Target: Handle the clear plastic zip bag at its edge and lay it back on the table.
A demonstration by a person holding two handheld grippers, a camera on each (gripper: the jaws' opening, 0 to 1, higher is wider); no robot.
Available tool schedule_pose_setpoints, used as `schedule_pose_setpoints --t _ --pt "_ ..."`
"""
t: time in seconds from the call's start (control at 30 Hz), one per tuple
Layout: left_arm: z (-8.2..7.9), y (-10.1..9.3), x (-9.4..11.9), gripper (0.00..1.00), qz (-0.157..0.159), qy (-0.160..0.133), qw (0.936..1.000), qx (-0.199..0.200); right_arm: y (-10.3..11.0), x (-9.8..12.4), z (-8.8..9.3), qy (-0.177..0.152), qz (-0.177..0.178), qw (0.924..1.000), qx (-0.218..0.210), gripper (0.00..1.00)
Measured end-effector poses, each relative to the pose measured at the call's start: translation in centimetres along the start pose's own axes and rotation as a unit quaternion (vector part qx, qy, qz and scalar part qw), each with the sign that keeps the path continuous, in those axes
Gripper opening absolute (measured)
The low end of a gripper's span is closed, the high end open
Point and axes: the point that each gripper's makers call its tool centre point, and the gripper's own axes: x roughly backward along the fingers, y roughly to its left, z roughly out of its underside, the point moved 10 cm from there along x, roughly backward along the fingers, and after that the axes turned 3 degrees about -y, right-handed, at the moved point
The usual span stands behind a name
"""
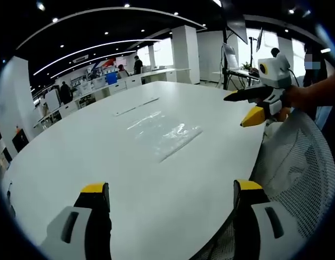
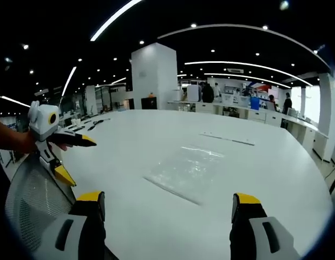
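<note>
Now both grippers are hovering wide open over the table, and the bag is lying flat, untouched.

Nearest in the left gripper view, the left gripper (image 1: 170,197) is holding its yellow-tipped jaws well apart over the table (image 1: 75,141)'s near edge, with a mesh chair (image 1: 297,162) at right. Beyond it, the bag (image 1: 164,132) is resting mid-table, apart from either gripper. In the right gripper view, the right gripper (image 2: 168,206) is likewise spreading wide, near the bag (image 2: 186,170). Farther off, people are standing at desks. Judging from this, the thin, clear film could be hard to pinch: jaws closing flat on the table may slide it away or miss its edge.
</note>
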Motion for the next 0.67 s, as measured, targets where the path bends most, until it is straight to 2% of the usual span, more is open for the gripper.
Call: schedule_pose_setpoints --t 0.27,0.53,0.6,0.67 --pt "0.66 0.23 -0.08 0.93 0.002 0.001 1.0 -0.001 0.17 0.12 -0.01 -0.001 0.003 1.0 0.009 0.97" --pt "-0.2 -0.32 0.24 0.93 0.0 -0.003 1.0 0.006 0.06 0.12 -0.15 -0.004 0.003 0.9999 0.009 0.98" --pt "0.32 0.2 0.08 0.93 0.0 -0.003 1.0 0.008 0.06 0.09 -0.21 -0.003 0.003 0.9999 0.011 0.97" --pt "0.0 -0.02 0.19 0.93 -0.001 -0.004 1.0 0.009 0.11 0.11 -0.38 -0.005 0.003 0.9999 0.009 0.97"
